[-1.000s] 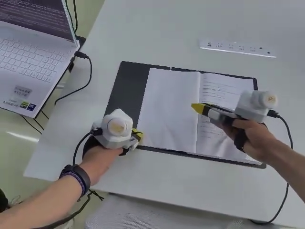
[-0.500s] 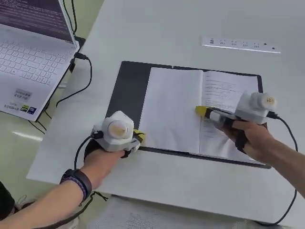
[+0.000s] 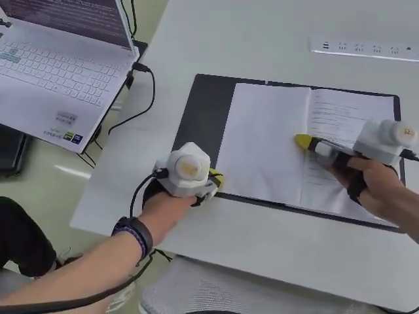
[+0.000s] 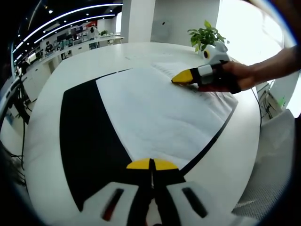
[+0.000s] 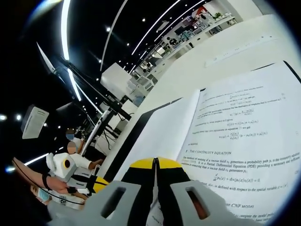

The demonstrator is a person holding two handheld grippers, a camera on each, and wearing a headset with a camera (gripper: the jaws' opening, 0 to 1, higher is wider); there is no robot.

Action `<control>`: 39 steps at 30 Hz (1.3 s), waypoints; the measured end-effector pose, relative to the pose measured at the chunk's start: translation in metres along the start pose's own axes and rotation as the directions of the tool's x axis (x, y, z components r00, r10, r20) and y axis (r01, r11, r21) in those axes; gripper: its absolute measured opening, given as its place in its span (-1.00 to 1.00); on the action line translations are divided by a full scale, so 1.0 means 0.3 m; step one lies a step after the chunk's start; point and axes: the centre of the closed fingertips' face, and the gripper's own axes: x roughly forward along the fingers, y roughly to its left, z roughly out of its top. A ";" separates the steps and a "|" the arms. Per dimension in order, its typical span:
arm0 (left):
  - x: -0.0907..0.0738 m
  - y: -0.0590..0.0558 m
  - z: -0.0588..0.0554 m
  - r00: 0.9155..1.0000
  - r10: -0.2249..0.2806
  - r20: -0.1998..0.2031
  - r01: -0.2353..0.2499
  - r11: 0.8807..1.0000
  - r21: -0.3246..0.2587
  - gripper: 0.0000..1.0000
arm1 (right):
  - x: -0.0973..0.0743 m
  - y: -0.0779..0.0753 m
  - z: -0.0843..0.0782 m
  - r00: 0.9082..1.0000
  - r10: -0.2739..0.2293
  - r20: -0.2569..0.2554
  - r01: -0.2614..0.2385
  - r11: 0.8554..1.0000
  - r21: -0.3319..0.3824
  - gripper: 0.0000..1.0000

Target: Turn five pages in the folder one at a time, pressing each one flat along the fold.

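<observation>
1. Folder (image 3: 203, 111) lies open on the table (image 3: 229, 39), centre to 3 o'clock in the head view. Blank page (image 3: 262, 144) on its 9 o'clock half, printed page (image 3: 347, 124) on the 3 o'clock half, fold (image 3: 306, 163) between em.
2. R gripper (image 3: 302, 140): jaws pressed together w/ nothing between, yellow tip right at the fold, pointing toward 9. Looks like it's touching paper but can't swear to it.
3. L gripper (image 3: 214, 178): jaws also together, empty afaict, parked on the folder's near edge by the blank page's 7 o'clock corner. Reads as a hold-down to me.
4. Guessing this is the press-flat bit. No way to tell how many of the 5 pages are done.
5. Stuff that could go wrong imo:
   - narrow tip + too much push = a dent or a skewed crease instead of a flat fold
   - dragging off the fold line could ruck the blank page up
   - if the L gripper lifts early, the folder could slide on the smooth table
   - next grab w/ a hard tip could pinch 2 sheets, or none
6. Laptop (image 3: 59, 72) at 10 o'clock and power strip (image 3: 363, 49) at 1 are well apart from the folder, so not a worry.
</observation>
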 end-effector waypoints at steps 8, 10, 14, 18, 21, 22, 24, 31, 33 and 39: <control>0.002 -0.002 0.002 1.000 0.001 -0.006 -0.001 1.000 0.005 -1.00 | 0.043 -0.056 0.074 0.998 -0.030 0.051 0.029 0.999 0.028 -1.00; 0.001 -0.004 0.003 1.000 0.000 -0.005 0.000 1.000 0.004 -1.00 | 0.049 -0.057 0.083 0.998 -0.031 0.054 0.030 0.999 0.029 -1.00; 0.001 -0.004 0.005 1.000 0.002 -0.007 -0.002 1.000 0.006 -1.00 | 0.069 -0.108 0.109 0.997 -0.028 0.075 0.025 0.999 0.047 -1.00; 0.002 -0.007 0.007 1.000 0.010 -0.022 -0.009 1.000 0.013 -1.00 | 0.080 -0.110 0.125 0.996 -0.023 0.084 0.019 0.999 0.045 -1.00; 0.002 -0.003 0.006 1.000 0.008 -0.021 -0.008 1.000 0.013 -1.00 | 0.089 -0.106 0.147 0.995 -0.038 0.097 0.034 0.999 0.041 -1.00; 0.002 -0.003 0.006 1.000 0.007 -0.021 -0.007 1.000 0.013 -1.00 | 0.098 -0.122 0.156 0.994 -0.043 0.098 0.039 0.998 0.040 -1.00; 0.002 -0.006 0.007 1.000 0.006 -0.023 -0.006 1.000 0.017 -1.00 | 0.112 -0.132 0.171 0.994 -0.048 0.100 0.045 0.998 0.035 -1.00; 0.001 -0.004 0.007 1.000 0.002 -0.024 -0.002 1.000 0.017 -1.00 | 0.123 -0.111 0.212 0.990 -0.069 0.121 0.065 0.997 0.041 -1.00; 0.002 -0.004 0.006 1.000 -0.001 -0.025 0.002 1.000 0.021 -1.00 | 0.128 -0.119 0.222 0.988 -0.071 0.134 0.064 0.996 0.056 -1.00; 0.001 -0.005 0.007 1.000 -0.002 -0.023 0.003 1.000 0.019 -1.00 | 0.144 -0.143 0.247 0.983 -0.074 0.168 0.064 0.996 0.065 -1.00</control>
